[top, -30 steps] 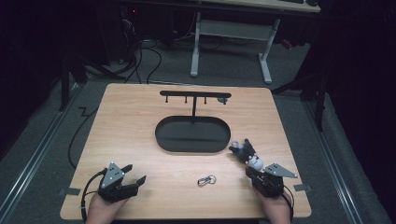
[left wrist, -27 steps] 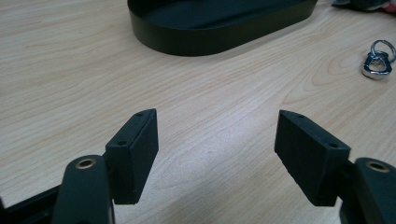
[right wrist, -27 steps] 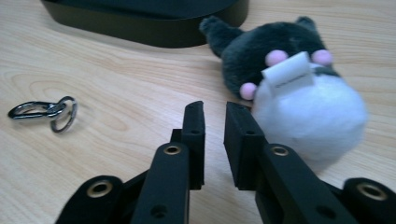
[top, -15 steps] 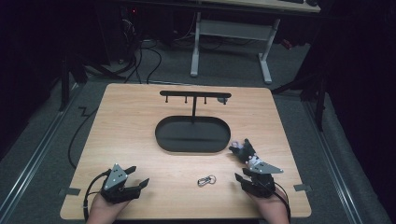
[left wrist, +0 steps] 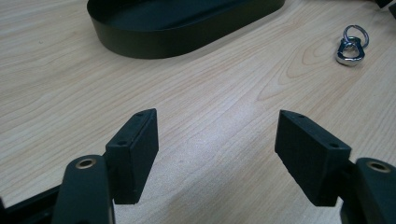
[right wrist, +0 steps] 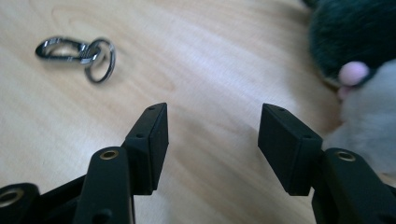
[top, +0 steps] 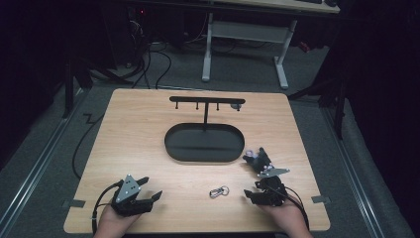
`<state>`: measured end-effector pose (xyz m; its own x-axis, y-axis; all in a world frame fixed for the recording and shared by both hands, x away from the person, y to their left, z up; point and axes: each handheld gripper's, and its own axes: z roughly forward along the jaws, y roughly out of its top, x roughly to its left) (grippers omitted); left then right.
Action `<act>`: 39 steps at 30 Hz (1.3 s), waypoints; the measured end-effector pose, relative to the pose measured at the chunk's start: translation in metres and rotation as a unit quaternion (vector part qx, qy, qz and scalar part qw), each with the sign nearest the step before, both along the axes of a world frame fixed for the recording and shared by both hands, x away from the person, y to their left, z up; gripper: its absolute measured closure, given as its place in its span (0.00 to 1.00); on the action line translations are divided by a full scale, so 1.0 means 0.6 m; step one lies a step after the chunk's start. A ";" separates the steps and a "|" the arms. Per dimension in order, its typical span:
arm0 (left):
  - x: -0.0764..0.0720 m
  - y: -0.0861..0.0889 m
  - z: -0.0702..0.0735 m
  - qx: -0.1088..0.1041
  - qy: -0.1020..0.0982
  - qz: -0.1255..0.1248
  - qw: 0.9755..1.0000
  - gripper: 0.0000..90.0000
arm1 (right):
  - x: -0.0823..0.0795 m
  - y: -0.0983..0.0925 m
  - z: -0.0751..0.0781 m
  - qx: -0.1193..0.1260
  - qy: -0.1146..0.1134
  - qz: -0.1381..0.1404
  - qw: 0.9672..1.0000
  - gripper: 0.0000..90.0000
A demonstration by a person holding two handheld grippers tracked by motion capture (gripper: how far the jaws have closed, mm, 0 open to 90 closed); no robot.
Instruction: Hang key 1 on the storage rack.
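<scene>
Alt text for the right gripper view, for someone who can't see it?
The right hand-held gripper, jaws open and empty, hovers over a wooden table. A metal carabiner with key ring lies upper left; a dark-and-grey plush toy sits at right.

The high view looks forward and down on the whole surface [top: 148, 129]. Both gripper views skim it closely, sharing the keyring [left wrist: 352, 45] [right wrist: 77, 52], at two and ten o'clock.

The right gripper [right wrist: 212, 144] has just been opening its jaws, with nothing between them, only bare table [right wrist: 210, 70]. A carabiner [right wrist: 77, 53] lies upper left. A plush toy [right wrist: 359, 79] is at right.
</scene>
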<state>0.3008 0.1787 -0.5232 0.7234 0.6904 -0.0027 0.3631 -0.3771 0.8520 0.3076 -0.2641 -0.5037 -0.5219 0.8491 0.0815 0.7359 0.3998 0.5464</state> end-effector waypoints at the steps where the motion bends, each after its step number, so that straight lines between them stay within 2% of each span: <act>1: 0.000 0.000 0.000 0.000 0.001 0.000 1.000 0.34 | 0.001 0.001 0.002 -0.005 0.003 0.003 1.000 0.46; 4: -0.001 -0.001 -0.002 0.001 0.002 0.001 1.000 0.34 | 0.003 0.002 0.010 -0.013 0.022 0.013 1.000 0.45; 10: -0.002 -0.003 -0.002 0.006 0.003 -0.005 1.000 0.34 | 0.004 0.006 0.020 -0.033 0.037 0.031 0.998 0.40; 11: -0.002 -0.003 -0.002 0.006 0.002 -0.004 1.000 0.34 | 0.005 0.007 0.023 -0.030 0.053 0.028 0.998 0.37; 14: -0.002 -0.001 -0.002 0.005 0.002 -0.003 1.000 0.34 | 0.009 0.007 0.027 -0.025 0.066 0.030 0.997 0.36; 18: -0.001 0.001 -0.002 0.004 0.002 -0.003 1.000 0.34 | 0.013 0.009 0.038 -0.036 0.076 0.037 0.996 0.34; 19: -0.001 0.002 -0.001 0.003 0.002 -0.003 1.000 0.34 | 0.013 0.008 0.041 -0.044 0.073 0.045 0.995 0.33; 26: -0.001 0.003 0.000 0.001 0.001 -0.003 1.000 0.34 | 0.009 0.008 0.059 -0.087 0.086 0.054 0.991 0.26; 28: -0.001 0.003 0.000 0.001 0.001 -0.003 1.000 0.34 | 0.009 0.005 0.064 -0.092 0.092 0.060 0.990 0.24; 32: -0.001 0.003 0.000 0.002 0.001 -0.004 1.000 0.34 | 0.010 0.000 0.074 -0.119 0.099 0.058 0.986 0.19; 39: -0.001 0.002 -0.001 0.001 0.002 -0.005 1.000 0.34 | 0.029 -0.020 0.090 -0.126 0.111 0.037 0.985 0.17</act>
<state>0.3001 0.1800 -0.5241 0.7301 0.6833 -0.0041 0.3632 -0.3830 0.8493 0.3248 -0.2758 -0.4494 -0.5757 0.8176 -0.0079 0.7901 0.5588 0.2519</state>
